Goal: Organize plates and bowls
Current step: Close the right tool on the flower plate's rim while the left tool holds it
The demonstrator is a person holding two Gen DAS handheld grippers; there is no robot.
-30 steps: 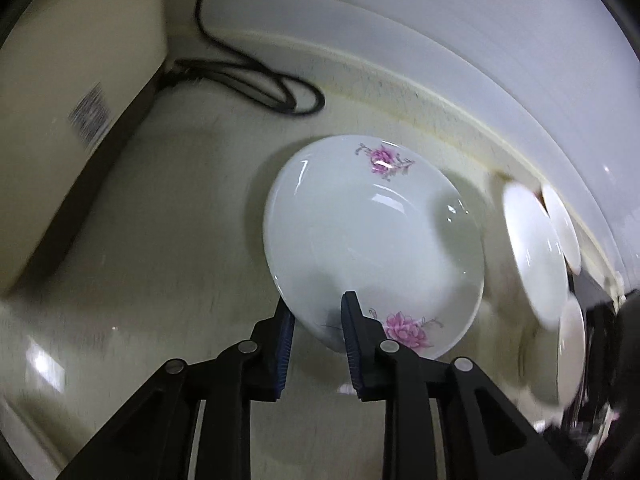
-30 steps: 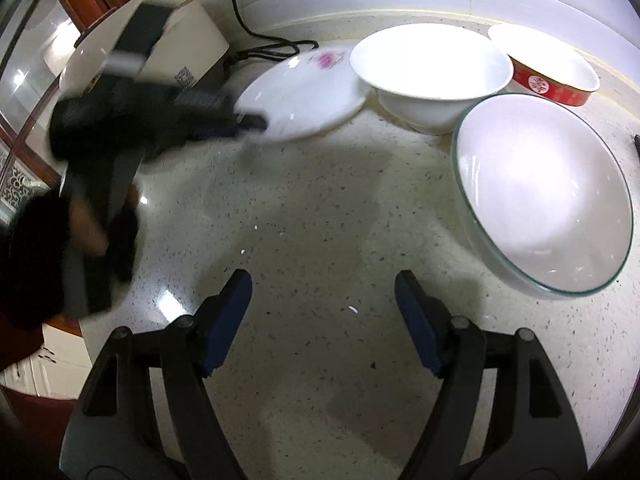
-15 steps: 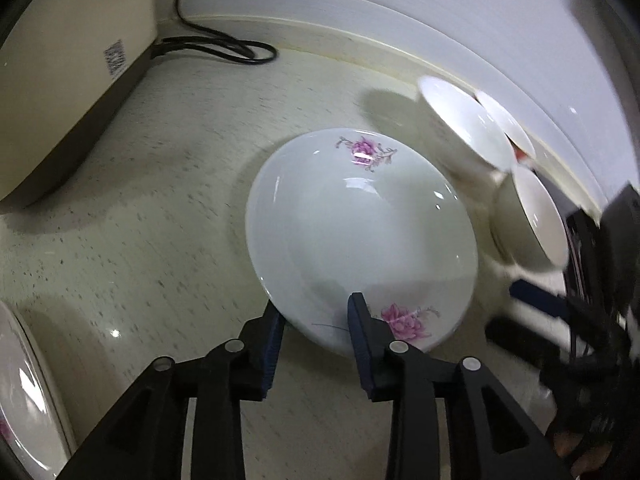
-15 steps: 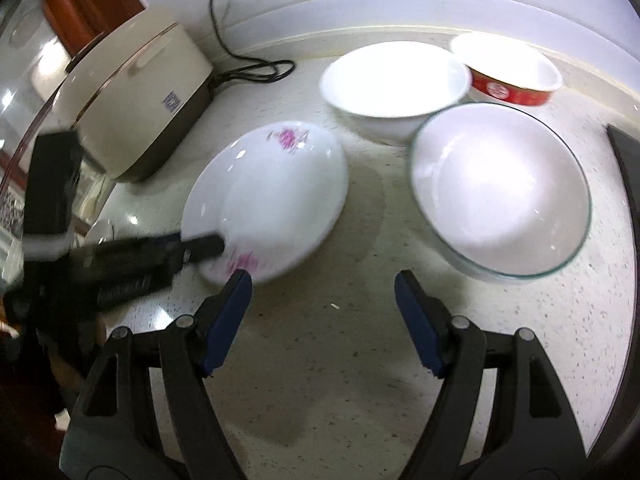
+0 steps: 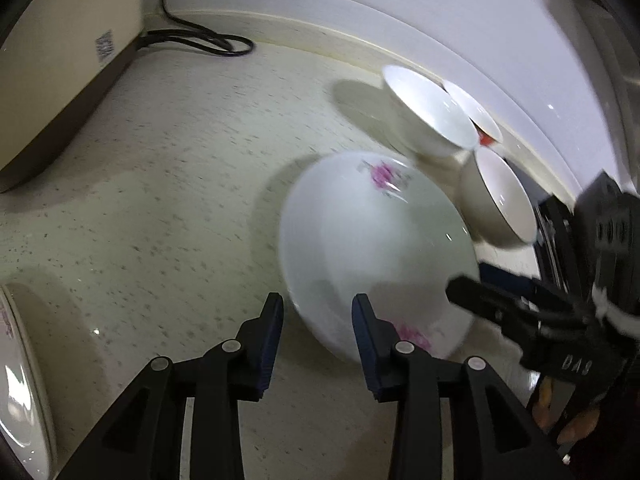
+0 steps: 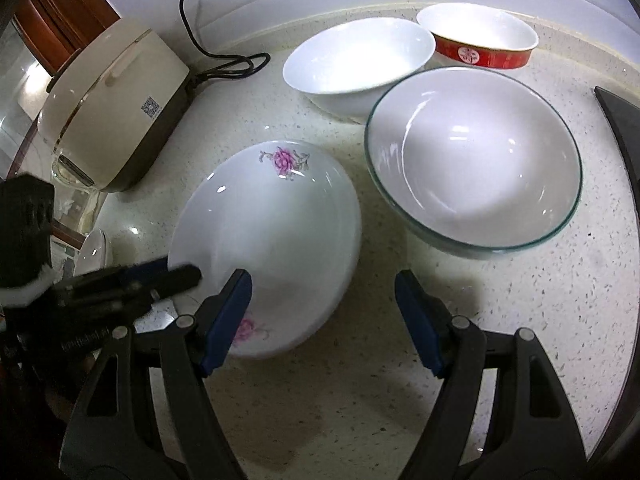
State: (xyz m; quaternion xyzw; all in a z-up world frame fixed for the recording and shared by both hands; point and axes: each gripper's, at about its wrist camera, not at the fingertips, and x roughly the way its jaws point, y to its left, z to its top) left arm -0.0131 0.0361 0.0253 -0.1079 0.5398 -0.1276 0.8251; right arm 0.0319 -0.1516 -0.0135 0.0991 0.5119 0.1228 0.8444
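Just ahead of the left gripper (image 5: 318, 320), its jaws opening off the rim, lay the flowered plate (image 6: 272, 248); the right gripper (image 6: 324, 312) hovered wide, empty.

Plate (image 6: 276, 236), centre of frame: white, pink flower sprigs at two opposite rim edges. Bowl (image 6: 360, 60), upper centre: plain white. Small bowl (image 6: 480, 40), upper right: red outside with a white emblem, white inside. Glass bowl (image 6: 476, 160), right: white with greenish rim. Cooker (image 6: 116, 104), upper left: cream with dark base. Cord (image 6: 224, 64): black. Countertop (image 6: 360, 400): cream, dark-speckled. Gripper pads (image 6: 228, 316): blue on black arms.
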